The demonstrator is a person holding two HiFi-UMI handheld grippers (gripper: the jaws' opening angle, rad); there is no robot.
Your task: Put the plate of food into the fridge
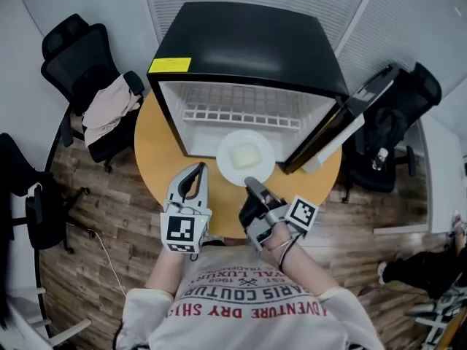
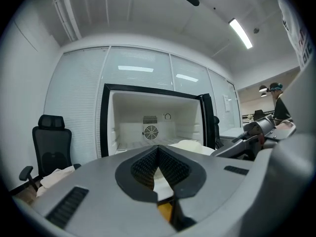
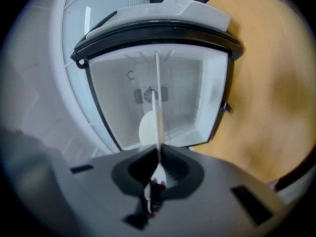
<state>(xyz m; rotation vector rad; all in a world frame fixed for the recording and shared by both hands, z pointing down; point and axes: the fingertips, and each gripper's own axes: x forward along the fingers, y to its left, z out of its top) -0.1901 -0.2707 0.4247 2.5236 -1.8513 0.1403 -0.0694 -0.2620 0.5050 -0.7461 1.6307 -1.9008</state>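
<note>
A white plate (image 1: 228, 168) with pale yellow food (image 1: 246, 154) sits at the front lip of the open black fridge (image 1: 248, 49), partly inside the white compartment. My right gripper (image 1: 250, 183) is shut on the plate's near rim. In the right gripper view the plate (image 3: 158, 107) shows edge-on, running from the jaws (image 3: 159, 154) into the fridge (image 3: 197, 93). My left gripper (image 1: 199, 169) hovers left of the plate, shut and holding nothing. The left gripper view shows its jaws (image 2: 158, 149) closed, with the food (image 2: 190, 145) and fridge interior (image 2: 148, 117) beyond.
The fridge stands on a round wooden table (image 1: 157, 159). Its door (image 1: 343, 126) hangs open to the right. A wire shelf (image 1: 241, 114) spans the compartment. A black chair (image 1: 69, 57) with clothing (image 1: 109, 108) stands left, another chair (image 1: 394, 122) right.
</note>
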